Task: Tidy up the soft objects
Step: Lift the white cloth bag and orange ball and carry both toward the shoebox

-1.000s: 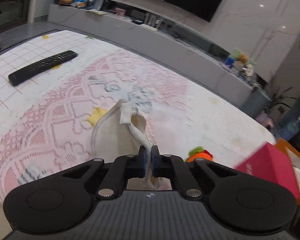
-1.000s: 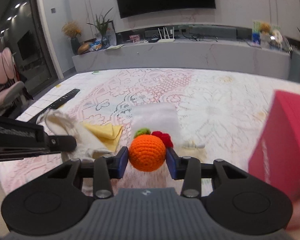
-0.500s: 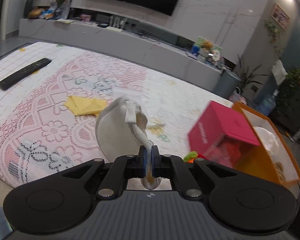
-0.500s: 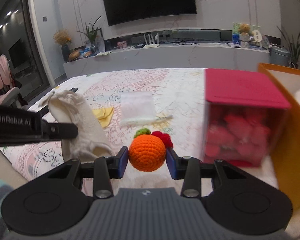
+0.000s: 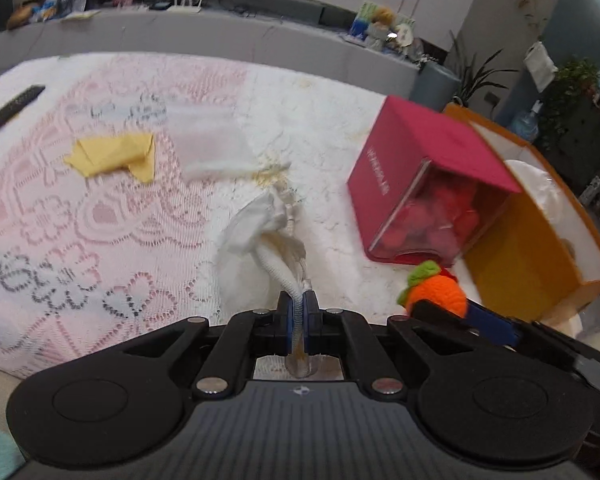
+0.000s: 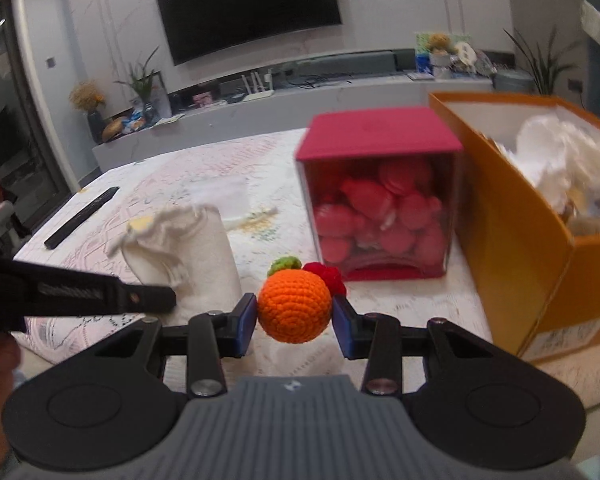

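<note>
My left gripper is shut on the drawstring of a white cloth pouch, which hangs above the lace tablecloth; the pouch also shows in the right wrist view. My right gripper is shut on an orange crocheted ball with a green leaf and a red bit behind it; the ball also shows in the left wrist view. An open orange box holding white soft things stands at the right. A red-lidded clear box full of red soft pieces stands beside it.
A yellow cloth and a translucent white bag lie on the tablecloth. A black remote lies near the left edge. A grey TV bench runs behind the table.
Both grippers have moved right, toward the two boxes, carrying the pouch and the ball. The red-lidded box and orange box now appear closer and more central.
</note>
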